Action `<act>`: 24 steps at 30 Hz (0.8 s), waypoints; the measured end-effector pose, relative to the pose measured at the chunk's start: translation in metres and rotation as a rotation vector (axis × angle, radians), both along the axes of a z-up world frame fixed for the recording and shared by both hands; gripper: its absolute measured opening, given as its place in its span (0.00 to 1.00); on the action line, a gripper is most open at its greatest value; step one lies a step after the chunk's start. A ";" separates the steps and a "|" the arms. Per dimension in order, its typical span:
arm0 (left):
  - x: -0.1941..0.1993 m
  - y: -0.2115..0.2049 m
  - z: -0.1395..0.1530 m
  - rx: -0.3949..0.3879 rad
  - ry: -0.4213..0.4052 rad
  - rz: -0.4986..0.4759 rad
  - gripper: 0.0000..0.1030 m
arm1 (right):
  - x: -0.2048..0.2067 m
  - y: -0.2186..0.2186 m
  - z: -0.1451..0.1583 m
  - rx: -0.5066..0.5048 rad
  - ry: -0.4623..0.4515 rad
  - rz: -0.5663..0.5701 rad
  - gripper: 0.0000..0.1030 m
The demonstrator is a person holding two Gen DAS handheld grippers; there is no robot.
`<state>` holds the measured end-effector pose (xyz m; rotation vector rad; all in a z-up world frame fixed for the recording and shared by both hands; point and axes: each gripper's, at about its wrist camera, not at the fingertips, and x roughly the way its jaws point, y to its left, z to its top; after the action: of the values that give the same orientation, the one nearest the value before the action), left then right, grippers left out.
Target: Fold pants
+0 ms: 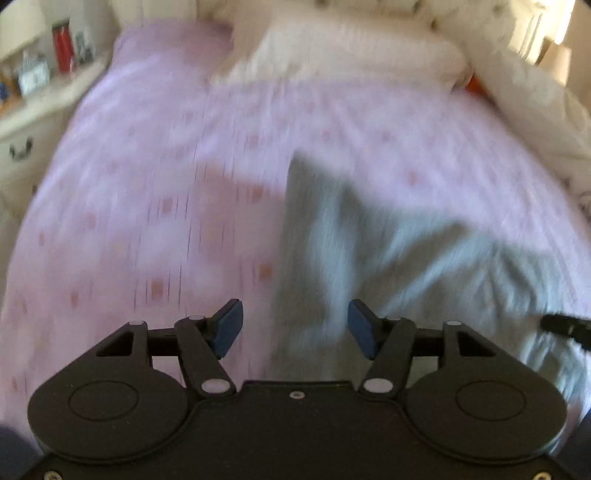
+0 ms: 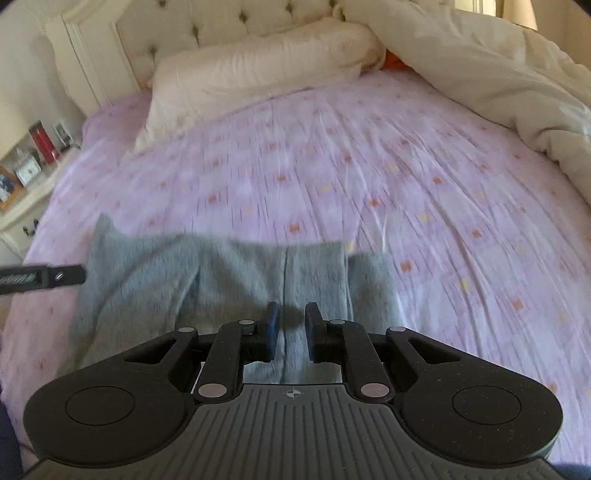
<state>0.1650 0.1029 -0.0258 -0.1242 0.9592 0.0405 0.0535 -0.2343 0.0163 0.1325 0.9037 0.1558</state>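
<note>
Right wrist view shows your soft grey fleece pants [image 2: 229,280] already doubled over on the pink patterned bed sheet [image 2: 369,177]; the right hand-held gripper [image 2: 291,328] pinches them, the left hand-held gripper [image 1: 295,328] gapes empty. Further folds remain.

Home bedroom: bed [image 2: 332,177], tufted headboard [image 2: 229,26].

**Open sheet ahead, bedding along the far edges**

The pink sheet [image 2: 332,177] lay bare and wide ahead of me, with free passage across its middle. The grey pants [image 2: 221,273] covered the near part. A pillow [image 2: 251,74] blocked the way at the headboard [image 2: 207,26], a bunched duvet [image 2: 498,85] walled the right side, and a cluttered nightstand [image 1: 33,107] stood beside the left edge.
</note>
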 end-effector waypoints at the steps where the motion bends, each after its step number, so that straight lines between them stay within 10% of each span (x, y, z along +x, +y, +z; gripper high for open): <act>1: 0.008 -0.001 0.006 0.000 -0.021 -0.010 0.64 | 0.003 -0.002 -0.002 0.007 0.005 -0.009 0.15; 12: 0.090 -0.005 -0.035 0.030 0.156 0.008 0.74 | 0.014 -0.015 -0.020 0.074 0.069 -0.059 0.26; 24: 0.089 0.000 -0.023 0.022 0.141 0.010 0.75 | 0.010 -0.016 -0.020 0.086 0.071 -0.070 0.28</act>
<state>0.2541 0.1026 -0.0487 -0.1074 1.0983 0.0699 0.0634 -0.2504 -0.0039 0.2506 0.9618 0.1255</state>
